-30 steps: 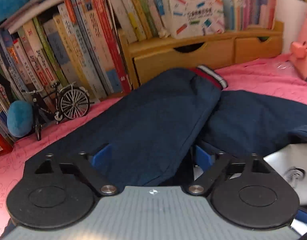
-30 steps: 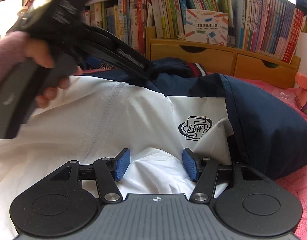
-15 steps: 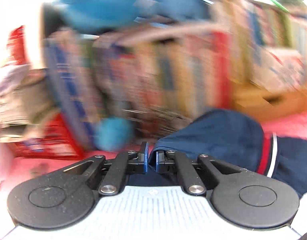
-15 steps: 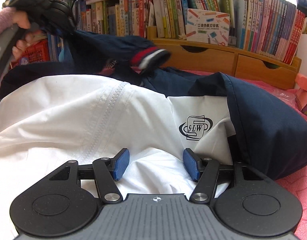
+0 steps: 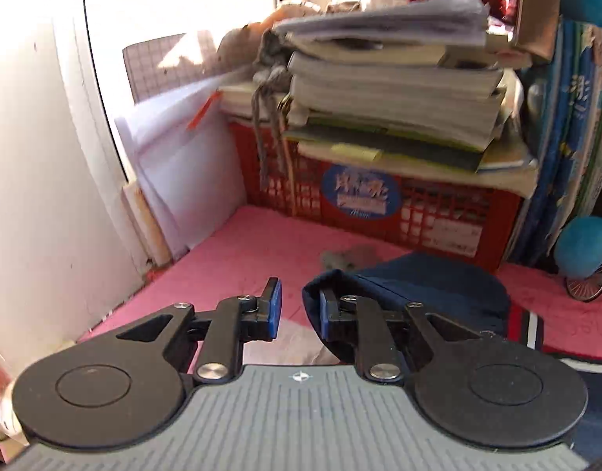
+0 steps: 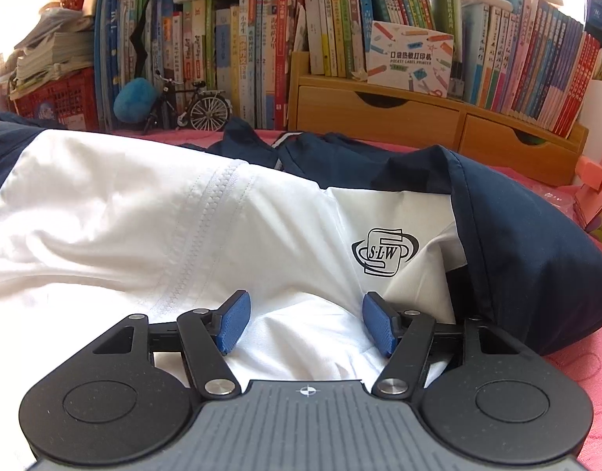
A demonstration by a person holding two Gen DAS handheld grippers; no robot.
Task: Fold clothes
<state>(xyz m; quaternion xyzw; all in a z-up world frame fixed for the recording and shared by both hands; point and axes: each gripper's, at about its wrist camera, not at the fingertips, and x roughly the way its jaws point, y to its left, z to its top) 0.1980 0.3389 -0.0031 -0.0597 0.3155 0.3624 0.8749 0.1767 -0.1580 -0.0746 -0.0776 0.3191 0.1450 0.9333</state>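
A: Item one, left gripper [image 5: 297, 310]?
B: Jaws narrowly parted, nothing pinched; navy sleeve [image 5: 426, 290] drapes over its right finger, striped cuff [image 5: 528, 327] further right. Gripper points toward the red crate [image 5: 379, 204], low over the pink surface [image 5: 238, 259].
A: Item two, right gripper [image 6: 305, 324]?
B: Jaws wide apart, holding nothing, pressed low onto the white front of the jacket [image 6: 144, 216]. Zip seam [image 6: 207, 227] runs away, slightly left; navy side [image 6: 536, 243] lies right.
A: Nearer the sleeve?
B: Left, judged.
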